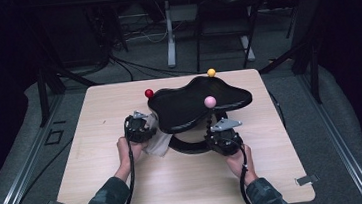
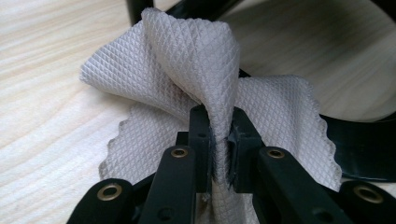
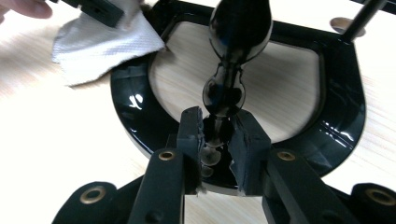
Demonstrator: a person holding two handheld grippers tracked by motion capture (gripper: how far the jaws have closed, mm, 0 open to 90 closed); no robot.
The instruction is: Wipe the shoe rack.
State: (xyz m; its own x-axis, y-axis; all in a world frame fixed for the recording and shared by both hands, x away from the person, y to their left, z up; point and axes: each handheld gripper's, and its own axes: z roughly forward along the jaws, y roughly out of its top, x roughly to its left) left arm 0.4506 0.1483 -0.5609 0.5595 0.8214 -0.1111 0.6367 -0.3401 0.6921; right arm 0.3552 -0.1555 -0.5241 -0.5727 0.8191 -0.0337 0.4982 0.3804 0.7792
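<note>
The step in hand looks like wiping the black stand point(image 1: 196, 103): the left gripper point(image 2: 219, 140) is clamped on a white cloth point(image 2: 187, 70) just left of the stand's base ring point(image 3: 135, 116), while the right gripper point(image 3: 219, 135) pinches 1 beaded post point(image 3: 224, 93) above that ring. Next, the cloth likely needs carrying onto the glossy surface while the post is held steady.

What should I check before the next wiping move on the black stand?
1. Left gripper shut on the cloth: ok.
2. Right gripper shut on the beaded post: ok.
3. Cloth near the stand's tray: ok, beside its left edge.
4. Cloth touching the tray: cannot tell.
5. Stand's base flat on the table: ok.
6. Balls on the posts, red, yellow, pink: ok.
</note>
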